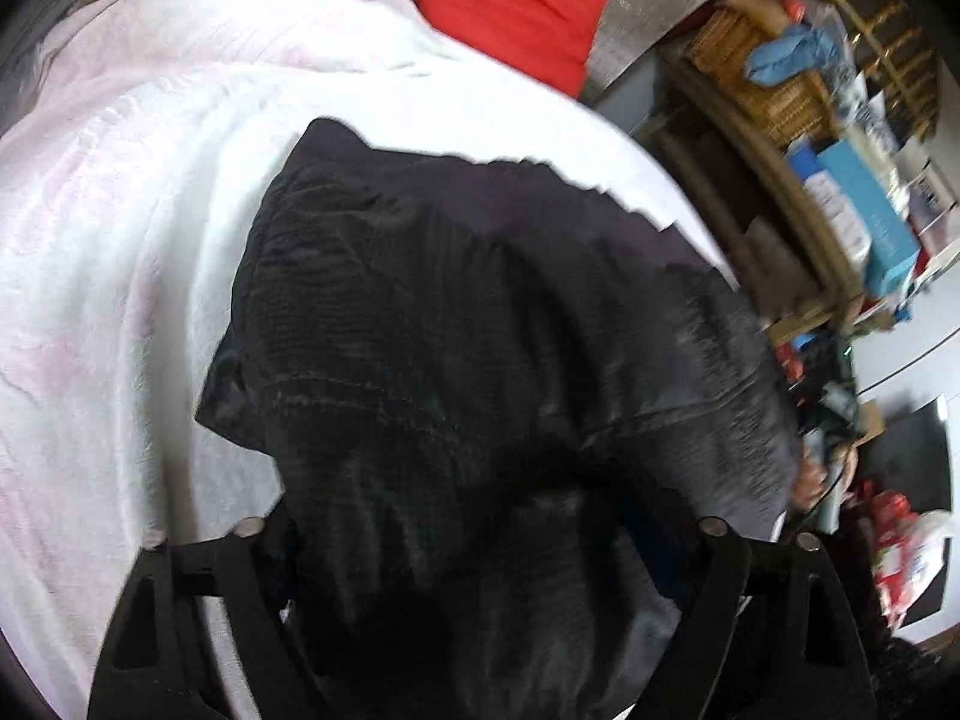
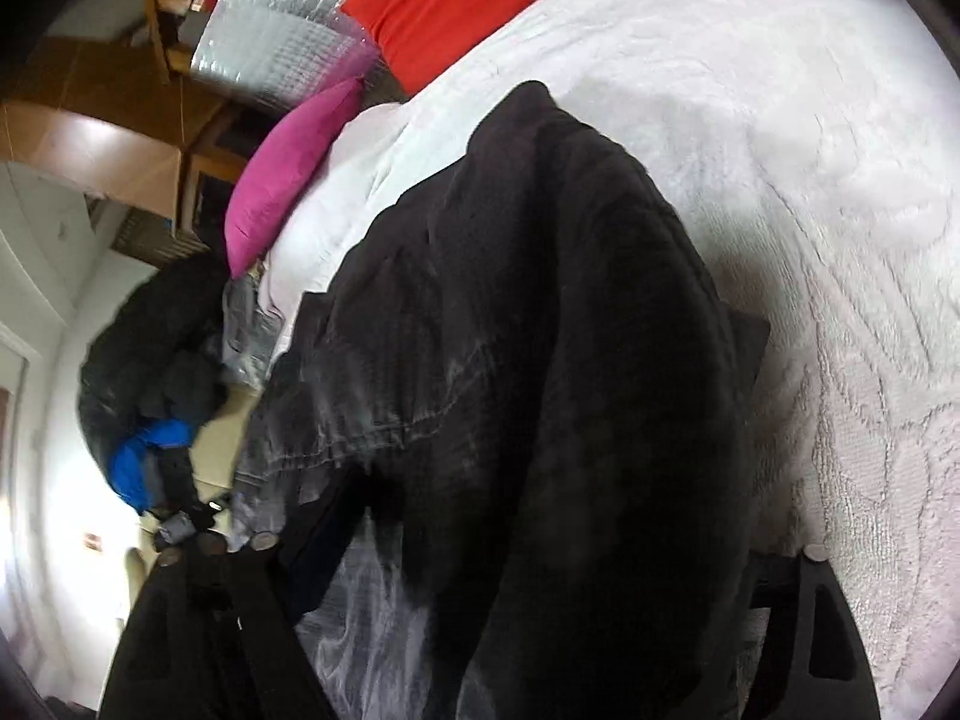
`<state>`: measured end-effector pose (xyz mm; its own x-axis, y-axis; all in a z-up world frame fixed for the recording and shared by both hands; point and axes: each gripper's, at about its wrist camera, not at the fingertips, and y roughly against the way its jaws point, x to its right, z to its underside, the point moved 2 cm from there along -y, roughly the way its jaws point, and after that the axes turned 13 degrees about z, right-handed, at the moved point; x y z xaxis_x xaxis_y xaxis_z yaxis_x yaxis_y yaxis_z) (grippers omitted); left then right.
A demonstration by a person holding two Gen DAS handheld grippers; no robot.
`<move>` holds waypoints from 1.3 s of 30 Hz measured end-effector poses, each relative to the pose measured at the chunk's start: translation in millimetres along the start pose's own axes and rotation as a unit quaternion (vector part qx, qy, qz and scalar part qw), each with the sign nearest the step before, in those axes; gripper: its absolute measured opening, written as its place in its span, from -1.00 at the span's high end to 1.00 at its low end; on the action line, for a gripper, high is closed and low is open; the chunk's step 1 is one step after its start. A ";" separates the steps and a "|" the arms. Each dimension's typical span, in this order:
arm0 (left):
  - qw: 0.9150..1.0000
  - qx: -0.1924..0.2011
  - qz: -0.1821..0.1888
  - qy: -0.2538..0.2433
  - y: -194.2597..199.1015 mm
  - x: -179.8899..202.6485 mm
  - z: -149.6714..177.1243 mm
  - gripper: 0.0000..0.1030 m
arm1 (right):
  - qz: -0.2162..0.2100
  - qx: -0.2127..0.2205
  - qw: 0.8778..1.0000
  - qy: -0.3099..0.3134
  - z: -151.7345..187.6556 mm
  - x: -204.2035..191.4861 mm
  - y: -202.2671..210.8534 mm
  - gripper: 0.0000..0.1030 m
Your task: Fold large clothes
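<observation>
White bedspread point(image 1: 120, 240) — black garment point(image 1: 480, 330) bunched between both jaws.

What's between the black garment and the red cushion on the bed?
Only bare white bedspread between the black garment and red cushion; both wrist views show it.

Bed with white textured cover point(image 1: 120, 240), black garment point(image 1: 480, 330) spread on it, magenta pillow point(image 2: 288, 168), red pillow point(image 1: 510, 0)

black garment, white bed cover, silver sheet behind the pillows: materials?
Black garment: looks like soft woven cloth, matte with a faint sheen; visible stitched seam, limp folds.
White bed cover: textured fabric, probably quilted or terry; raised pattern.
Silver sheet: appears to be metallic bubble foil; shiny, gridded.
</observation>
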<state>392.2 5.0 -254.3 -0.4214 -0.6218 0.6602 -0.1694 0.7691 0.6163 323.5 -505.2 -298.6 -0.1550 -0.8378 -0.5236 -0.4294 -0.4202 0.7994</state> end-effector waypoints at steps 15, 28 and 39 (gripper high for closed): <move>0.993 0.110 0.003 -0.044 55.1 34.5 -7.1 0.62 | 0.035 0.102 0.990 0.089 7.5 -58.8 48.2 0.24; 0.993 0.083 -0.080 0.015 36.2 -13.7 -3.2 0.50 | 0.055 0.065 0.995 0.051 9.6 -41.5 26.4 0.16; 0.978 0.094 -0.186 0.011 49.9 -3.7 2.1 -0.05 | 0.132 0.133 0.982 -0.022 11.0 -17.8 78.2 -0.41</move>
<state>383.5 46.0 -227.0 -0.2811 -0.8651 0.4154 -0.4686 0.5015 0.7273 282.9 -519.3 -229.9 -0.3277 -0.8869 -0.3257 -0.5860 -0.0796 0.8064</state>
